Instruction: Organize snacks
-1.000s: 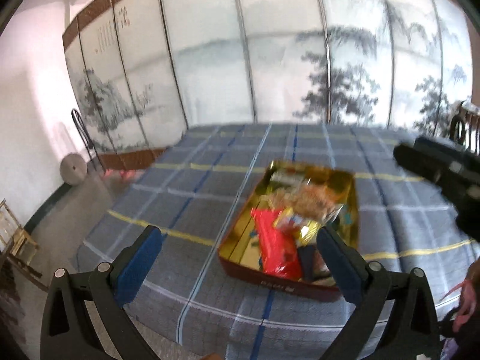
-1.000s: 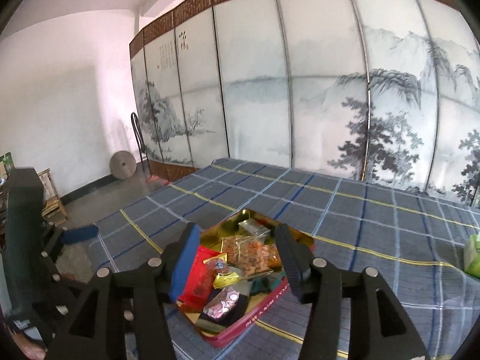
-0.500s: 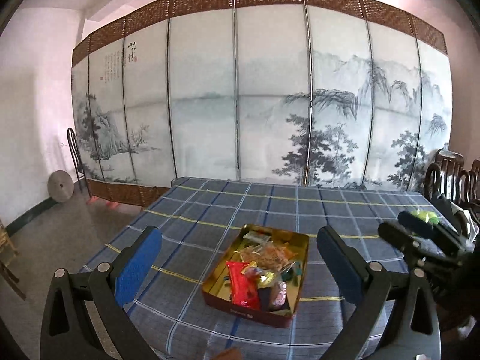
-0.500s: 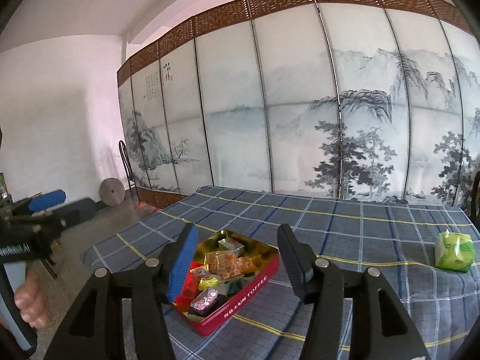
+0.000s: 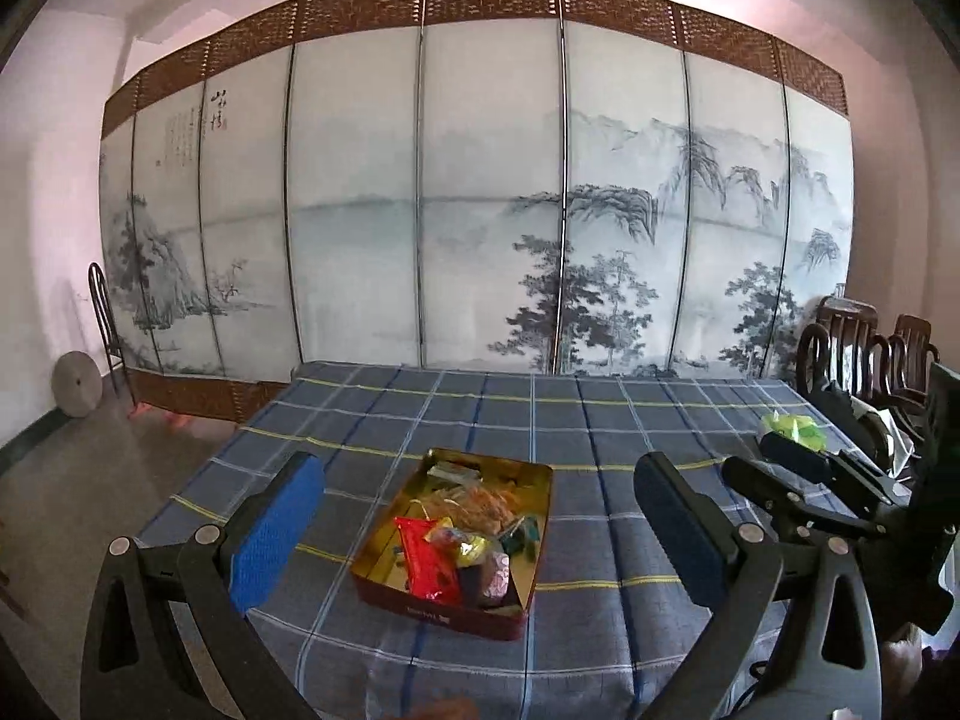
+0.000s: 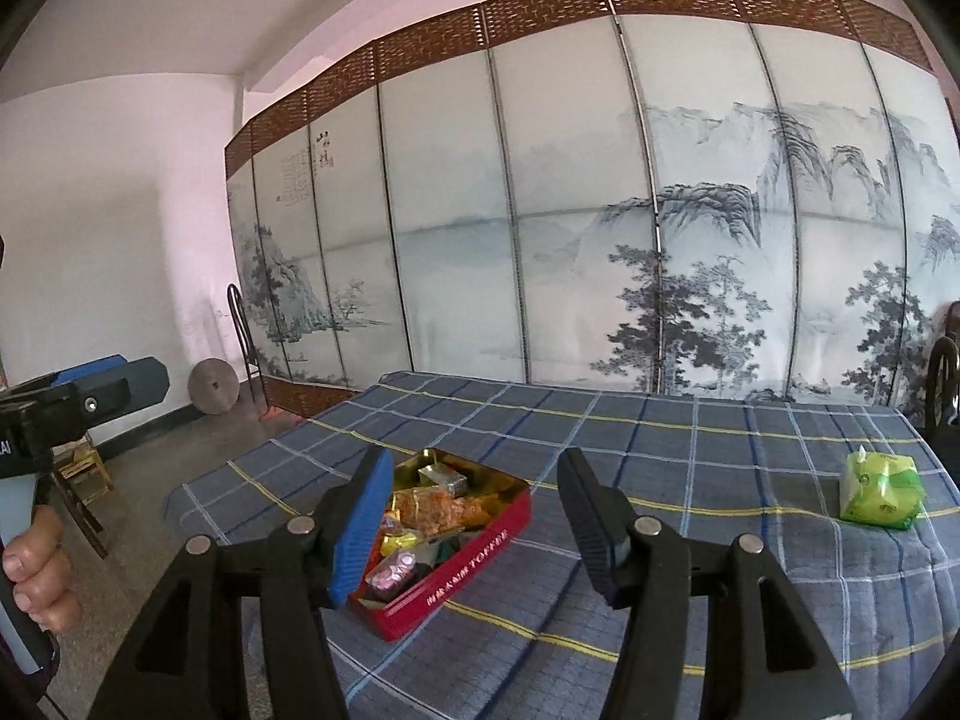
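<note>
- Nearest the cameras, the left gripper (image 5: 474, 540) stands with its jaws spread wide and nothing between the pads; it hangs above the near edge of the table (image 5: 600, 420), apart from everything on it.
- The right gripper (image 6: 474, 516) is also empty. Its jaws have just been opening a little and now stand partly apart, with only air between them. It too is clear of the cloth, a little to the right of the tin.
- A hand (image 6: 36, 576) grips the left tool's handle at the left border of the right wrist view.
- The red tin (image 6: 456, 570), gold inside, sits by the near left corner of the table, on the blue checked cloth (image 5: 600, 516). It is the only container in sight.
- Inside it lie the snacks (image 5: 462, 534): a red packet (image 5: 426, 558) toward the near end, an orange-filled clear bag in the middle, small foil-wrapped pieces and a pale flat packet at the far end. They overlap in a loose heap, not in rows.
- Farther off, near the right edge, a green packet (image 6: 879, 495) lies alone on the cloth, well apart from the tin.
- Behind the table's far edge stands a painted folding screen (image 5: 480, 210).
- My reading: most snacks are already gathered in the tin, so collecting is largely done. The green packet, if it counts as a snack, is left to bring in; tidying the heap may also remain.
</note>
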Available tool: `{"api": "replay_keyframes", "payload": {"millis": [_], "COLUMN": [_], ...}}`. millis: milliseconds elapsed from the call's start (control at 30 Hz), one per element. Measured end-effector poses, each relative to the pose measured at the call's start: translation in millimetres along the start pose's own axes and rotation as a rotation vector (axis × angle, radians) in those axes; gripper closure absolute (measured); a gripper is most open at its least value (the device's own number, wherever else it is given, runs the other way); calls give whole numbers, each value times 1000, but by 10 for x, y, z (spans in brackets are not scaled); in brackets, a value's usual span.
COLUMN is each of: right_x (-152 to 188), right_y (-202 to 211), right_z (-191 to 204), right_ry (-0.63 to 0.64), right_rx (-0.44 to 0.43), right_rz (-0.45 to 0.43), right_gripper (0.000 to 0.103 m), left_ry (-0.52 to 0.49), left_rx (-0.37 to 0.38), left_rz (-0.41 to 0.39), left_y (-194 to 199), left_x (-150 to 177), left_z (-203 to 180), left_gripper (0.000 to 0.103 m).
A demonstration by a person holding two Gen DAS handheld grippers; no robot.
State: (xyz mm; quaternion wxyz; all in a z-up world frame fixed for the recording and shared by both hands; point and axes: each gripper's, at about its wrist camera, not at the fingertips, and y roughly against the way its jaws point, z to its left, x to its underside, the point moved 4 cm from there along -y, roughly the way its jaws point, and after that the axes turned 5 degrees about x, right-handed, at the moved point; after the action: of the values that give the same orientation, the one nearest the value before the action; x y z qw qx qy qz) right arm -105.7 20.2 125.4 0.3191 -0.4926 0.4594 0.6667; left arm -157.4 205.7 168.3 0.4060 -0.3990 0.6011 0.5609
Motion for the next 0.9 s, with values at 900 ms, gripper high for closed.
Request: {"api": "replay_keyframes", "payload": {"millis": [900], "right_x": [569], "right_y": [-374], "right_z": [-1440], "right_ry": [-89], "right_rx": [256], "right_rz": [179], "right_gripper": [42], "left_ry": [-54], "left_rx": [-50], "left_rz": [138], "left_y": [-562], "left_x": [261], "left_z": [-122], "left_gripper": [0]}}
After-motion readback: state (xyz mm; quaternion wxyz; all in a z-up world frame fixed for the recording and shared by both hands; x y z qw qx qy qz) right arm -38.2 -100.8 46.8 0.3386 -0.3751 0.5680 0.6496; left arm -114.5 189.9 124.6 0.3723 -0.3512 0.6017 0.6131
